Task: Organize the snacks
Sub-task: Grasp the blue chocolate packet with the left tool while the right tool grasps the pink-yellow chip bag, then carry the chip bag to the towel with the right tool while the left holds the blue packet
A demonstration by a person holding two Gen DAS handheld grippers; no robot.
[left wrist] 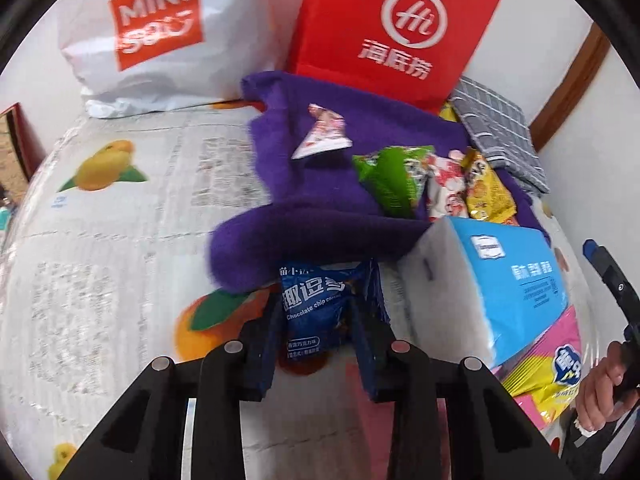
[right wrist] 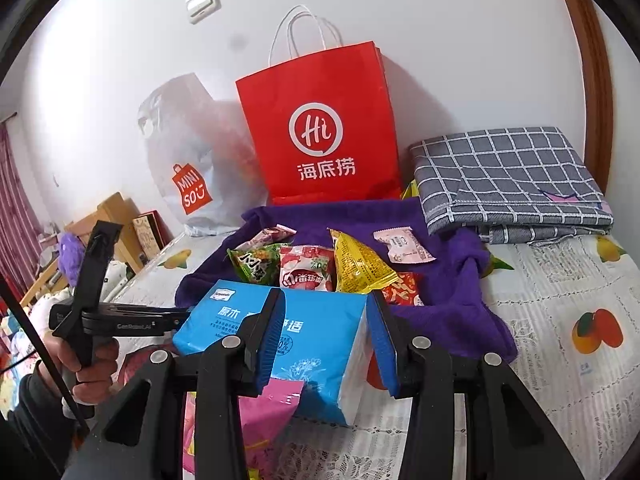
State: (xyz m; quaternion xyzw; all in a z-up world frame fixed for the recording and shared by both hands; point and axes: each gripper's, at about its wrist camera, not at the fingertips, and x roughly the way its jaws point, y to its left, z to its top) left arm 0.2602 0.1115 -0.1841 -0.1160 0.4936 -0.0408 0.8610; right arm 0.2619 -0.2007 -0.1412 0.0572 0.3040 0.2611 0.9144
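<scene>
A blue chocolate-chip cookie packet (left wrist: 312, 320) lies on the fruit-print bed cover at the near edge of a purple towel (left wrist: 320, 152). My left gripper (left wrist: 318, 294) is shut on it, both pads pressing its sides. On the towel lie a green packet (right wrist: 256, 266), a red-and-white one (right wrist: 306, 270), a yellow one (right wrist: 356, 268) and a pale pink one (right wrist: 402, 246). My right gripper (right wrist: 325, 296) is shut on a blue tissue pack (right wrist: 316, 344), tilted just in front of the towel. The same pack (left wrist: 500, 280) shows at the right of the left wrist view.
A red paper bag (right wrist: 320, 132) and a white Miniso plastic bag (left wrist: 152, 32) stand against the wall behind the towel. A folded grey checked cloth (right wrist: 508, 184) lies at the back right. A pink-and-yellow snack bag (right wrist: 264, 404) lies under the tissue pack.
</scene>
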